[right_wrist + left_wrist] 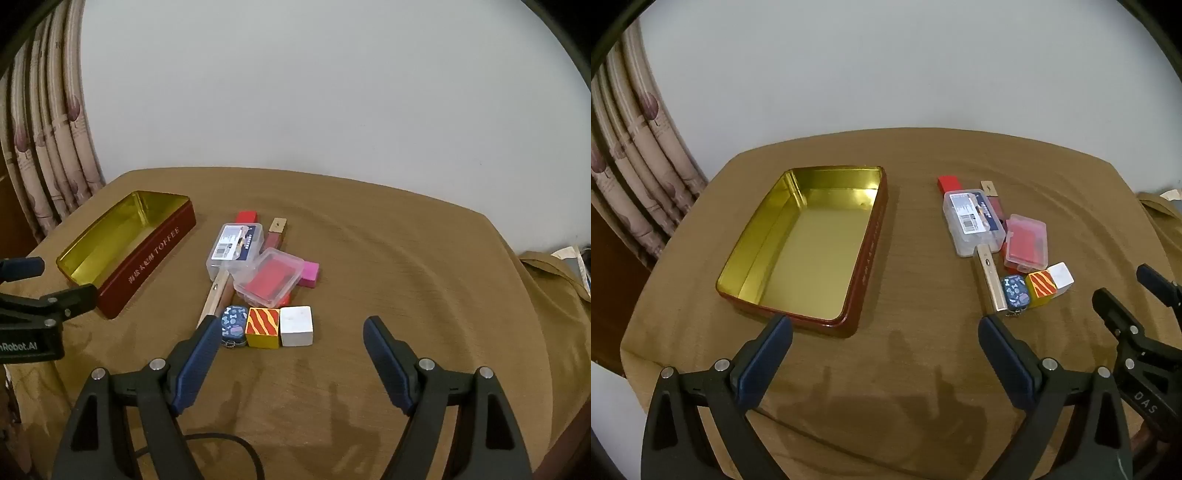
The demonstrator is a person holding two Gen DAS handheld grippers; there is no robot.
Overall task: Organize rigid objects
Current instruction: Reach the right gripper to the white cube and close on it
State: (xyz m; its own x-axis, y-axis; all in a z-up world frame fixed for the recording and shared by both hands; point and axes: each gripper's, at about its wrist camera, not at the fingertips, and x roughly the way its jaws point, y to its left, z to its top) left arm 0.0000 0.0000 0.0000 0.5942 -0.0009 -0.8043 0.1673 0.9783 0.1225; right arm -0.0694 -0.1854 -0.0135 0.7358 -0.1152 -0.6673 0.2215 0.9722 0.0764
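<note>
An open red tin point(865, 258) with a gold lining sits on the left of the brown-clothed tabletop point(916, 369); nothing lies in it. Its side reads "TOFFEE" in the right wrist view.

To its right, well apart, lies a cluster of small things. A clear box point(236, 249) with a barcode label rests on top of a metal bar point(216, 295) and a red block point(246, 216); what it holds cannot be made out. A second clear case point(269, 282) holds something flat and red and lies tilted against a pink block point(309, 274). A lip-gloss tube point(275, 232) lies behind them. In front stand three pieces in a row, touching: a small dark patterned tin point(233, 325), a striped cube point(263, 328) and a white cube point(296, 325).

The left gripper point(885, 338) hovers just before the tin's near corner, fingers point(768, 358) spread wide with nothing between them. The right gripper point(288, 345) hangs over the cloth just before the row of cubes, fingers point(197, 362) likewise spread and empty.
</note>
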